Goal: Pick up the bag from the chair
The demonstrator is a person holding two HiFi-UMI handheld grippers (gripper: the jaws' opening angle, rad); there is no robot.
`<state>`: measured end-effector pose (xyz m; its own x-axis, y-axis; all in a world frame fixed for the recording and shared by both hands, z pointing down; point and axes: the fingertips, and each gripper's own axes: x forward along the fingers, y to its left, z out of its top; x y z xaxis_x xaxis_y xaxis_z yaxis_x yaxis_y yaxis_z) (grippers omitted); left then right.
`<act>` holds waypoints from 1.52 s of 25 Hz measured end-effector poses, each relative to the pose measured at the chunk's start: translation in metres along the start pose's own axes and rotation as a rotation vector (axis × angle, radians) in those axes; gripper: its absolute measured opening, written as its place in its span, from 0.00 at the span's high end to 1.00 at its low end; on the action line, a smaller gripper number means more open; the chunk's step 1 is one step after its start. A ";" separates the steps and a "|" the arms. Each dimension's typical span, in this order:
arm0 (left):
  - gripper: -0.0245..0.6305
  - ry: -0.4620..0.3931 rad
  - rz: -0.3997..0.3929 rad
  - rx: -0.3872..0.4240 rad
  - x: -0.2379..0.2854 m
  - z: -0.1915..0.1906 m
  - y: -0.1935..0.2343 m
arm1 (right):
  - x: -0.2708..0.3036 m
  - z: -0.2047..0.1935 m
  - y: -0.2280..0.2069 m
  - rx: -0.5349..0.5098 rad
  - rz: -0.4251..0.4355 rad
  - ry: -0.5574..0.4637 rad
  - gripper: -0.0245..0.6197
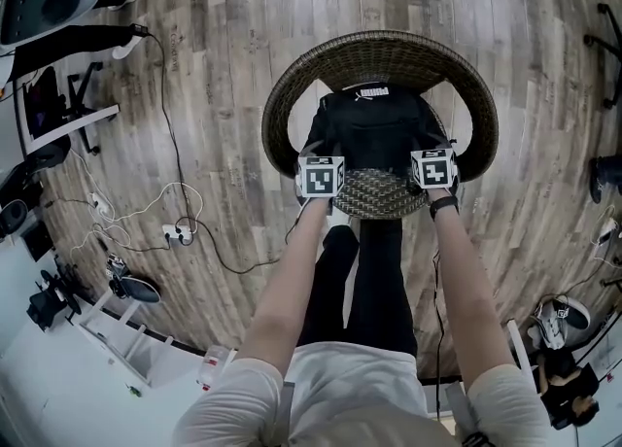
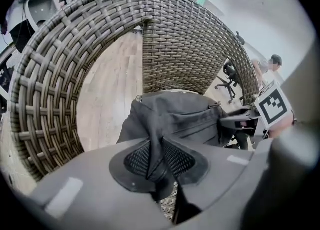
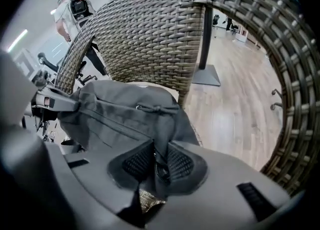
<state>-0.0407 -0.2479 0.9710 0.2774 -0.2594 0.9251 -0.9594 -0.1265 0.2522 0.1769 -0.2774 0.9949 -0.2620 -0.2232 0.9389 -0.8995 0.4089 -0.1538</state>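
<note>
Side by side, arms outstretched — left gripper [image 2: 158, 161], right gripper [image 3: 156, 164], each clamped on bag [image 1: 374, 129]

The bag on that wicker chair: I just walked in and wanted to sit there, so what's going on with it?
A person stands in front of the wicker chair, holding a tool in each hand. The left tool and the right tool are each shut on a fold of the black bag, one at each near side. The bag seems to rest in the chair, not lifted yet.
</note>
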 end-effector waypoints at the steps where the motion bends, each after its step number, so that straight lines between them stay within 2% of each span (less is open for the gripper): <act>1: 0.86 -0.003 0.000 -0.001 -0.003 0.001 -0.001 | -0.005 0.003 0.001 0.001 -0.002 -0.007 0.84; 8: 0.88 -0.033 -0.006 0.010 -0.035 0.008 -0.010 | -0.044 0.013 0.010 0.028 -0.028 -0.053 0.85; 13: 0.88 -0.075 -0.019 0.003 -0.068 0.015 -0.021 | -0.085 0.021 0.019 0.000 -0.080 -0.102 0.86; 19: 0.89 -0.162 -0.013 0.024 -0.123 0.034 -0.030 | -0.143 0.040 0.033 0.076 -0.103 -0.191 0.86; 27: 0.89 -0.303 -0.013 0.023 -0.211 0.063 -0.038 | -0.232 0.073 0.061 0.104 -0.134 -0.336 0.86; 38: 0.89 -0.504 -0.056 0.091 -0.339 0.093 -0.080 | -0.377 0.106 0.083 0.120 -0.222 -0.541 0.87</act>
<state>-0.0532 -0.2390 0.6103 0.3405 -0.6764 0.6531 -0.9401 -0.2305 0.2514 0.1641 -0.2535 0.5953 -0.1754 -0.7241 0.6671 -0.9782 0.2049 -0.0347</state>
